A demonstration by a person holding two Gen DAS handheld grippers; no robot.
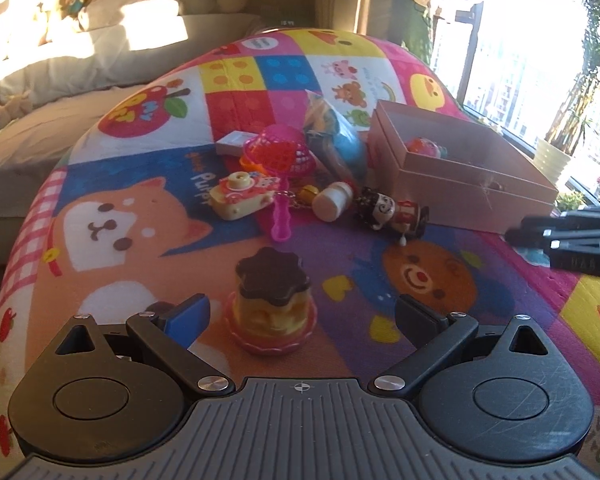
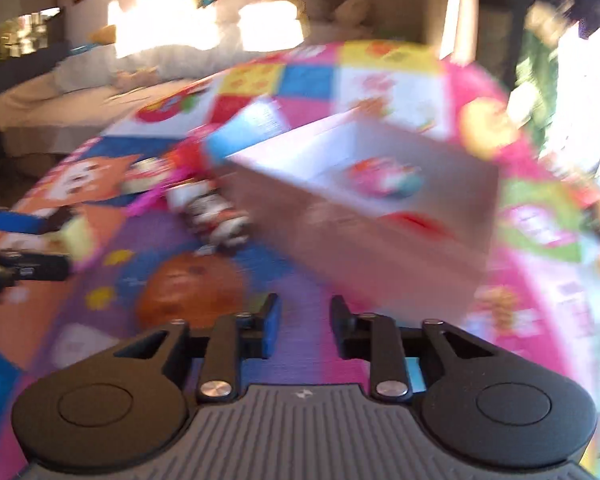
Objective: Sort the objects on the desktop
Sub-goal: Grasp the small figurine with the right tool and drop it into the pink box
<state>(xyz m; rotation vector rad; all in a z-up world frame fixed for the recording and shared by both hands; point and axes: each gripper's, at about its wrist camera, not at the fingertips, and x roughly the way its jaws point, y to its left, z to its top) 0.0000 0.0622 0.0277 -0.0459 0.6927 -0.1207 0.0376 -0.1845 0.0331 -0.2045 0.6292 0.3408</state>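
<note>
A: Item one — the shallow pink cardboard box (image 1: 460, 168), open-topped, on the colourful cartoon-print cloth (image 1: 112, 216). Contents?

B: One round pink-and-blue toy (image 1: 424, 147) lies inside; nothing else shows in it. Sorting looks barely begun.

A: Outstanding items?

B: A cluster lies just left of the box: a yellow toy camera (image 1: 242, 196), a pink plastic sieve with a handle (image 1: 282, 172), a small white bottle on its side (image 1: 334, 200), a black-haired wooden doll lying down (image 1: 392, 212), a crinkly blue-and-yellow packet (image 1: 336, 136) and a flat white block (image 1: 234, 142). Apart from these, nearer the left gripper, a yellow pudding toy with a dark brown top on a pink base (image 1: 272, 300) stands upright.

A: Grippers?

B: The left gripper (image 1: 302, 316) has its jaws spread wide, the pudding toy between them but untouched. The right gripper (image 2: 304, 328) has its jaws narrowly apart, nothing between them; its view is blurred.

A: Obstructions?

B: The cluster is crowded, with toys touching or overlapping — the sieve's handle lies beside the camera, and the doll lies close to the box wall. The pudding toy is likely the easiest pick.
</note>
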